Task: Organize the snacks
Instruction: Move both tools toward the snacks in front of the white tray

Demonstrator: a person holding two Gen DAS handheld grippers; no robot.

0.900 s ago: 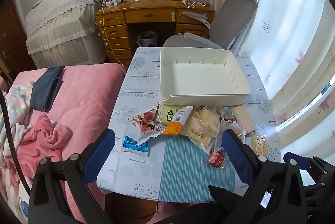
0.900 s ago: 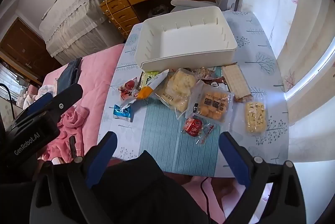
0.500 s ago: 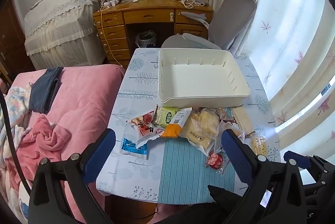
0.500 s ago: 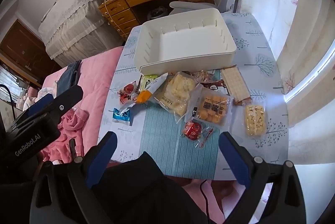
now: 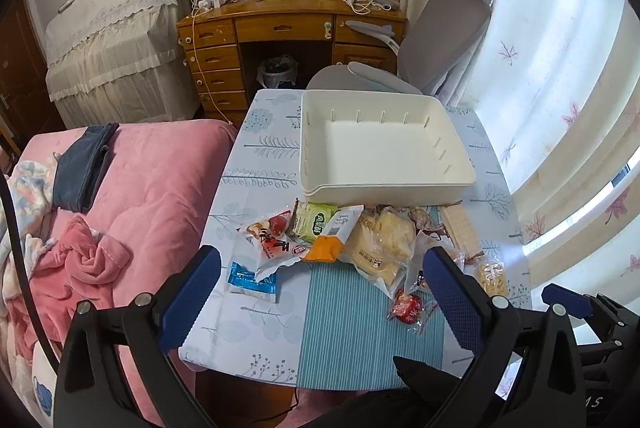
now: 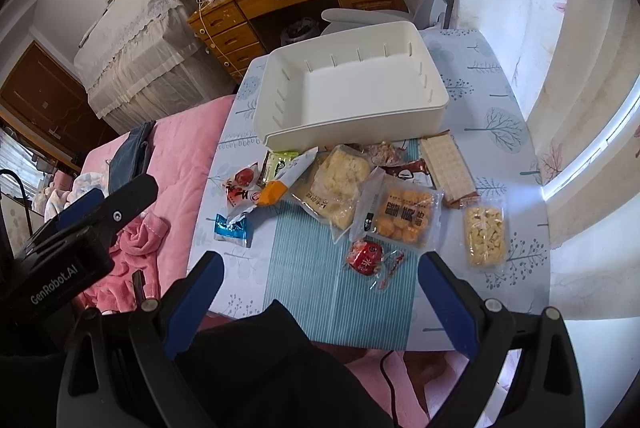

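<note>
An empty white bin stands at the far side of the small table. Several snack packets lie in front of it: a blue packet, a red-and-white packet, a green packet, a yellow bread bag, an orange puffs pack, a red candy, a wafer bar and a pale biscuit pack. My left gripper and right gripper are open and empty, above the table's near edge.
A pink bed adjoins the table's left side. A grey chair and a wooden desk stand behind the bin. Curtains hang at the right. A teal striped mat covers the table's front.
Both grippers have drawn back and up slightly, so the table looks a little farther away. No snack has moved and both grippers stay open.
</note>
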